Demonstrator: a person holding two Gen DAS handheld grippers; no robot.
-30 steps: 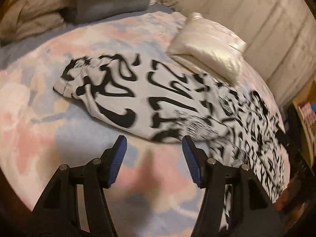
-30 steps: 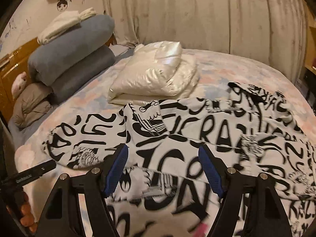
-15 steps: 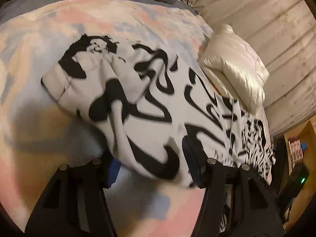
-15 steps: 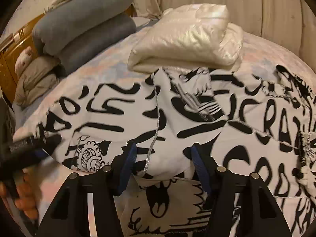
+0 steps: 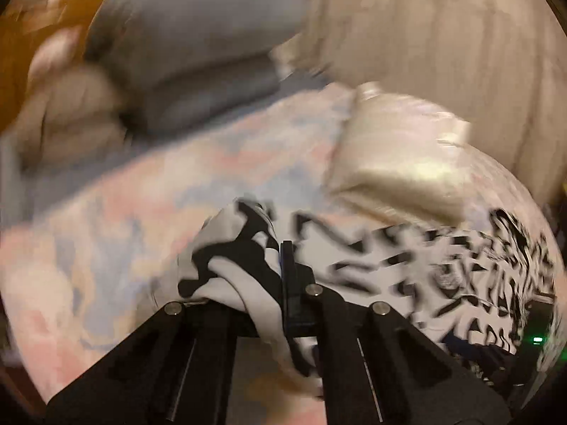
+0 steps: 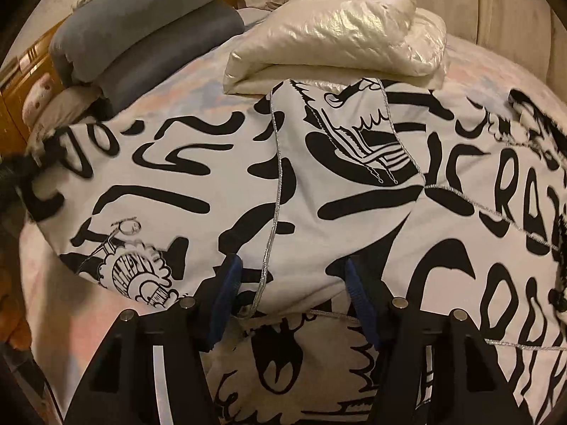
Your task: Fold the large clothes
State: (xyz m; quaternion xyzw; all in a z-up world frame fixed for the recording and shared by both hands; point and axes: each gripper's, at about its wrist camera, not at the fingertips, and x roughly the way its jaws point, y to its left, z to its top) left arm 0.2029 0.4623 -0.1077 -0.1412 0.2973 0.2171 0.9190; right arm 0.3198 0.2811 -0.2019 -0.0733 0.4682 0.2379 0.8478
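Right tongs (image 6: 292, 294) stand open over the black-and-white garment (image 6: 319, 191) on the bed (image 6: 198, 81).

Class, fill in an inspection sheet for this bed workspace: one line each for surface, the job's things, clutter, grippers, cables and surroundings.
Surface: bed with a pastel pink-and-blue cover.
Job's things: black-and-white printed garment spread across the bed, its sleeve end lifted.
Clutter: folded shiny cream jacket at the garment's far edge; grey pillows stacked at the head.
Grippers: left gripper just closed, shut on the sleeve end; right gripper open, fingers astride a fold of the garment.
Cables: nothing seen.
Surroundings: pale curtain behind the bed; wooden headboard at left.
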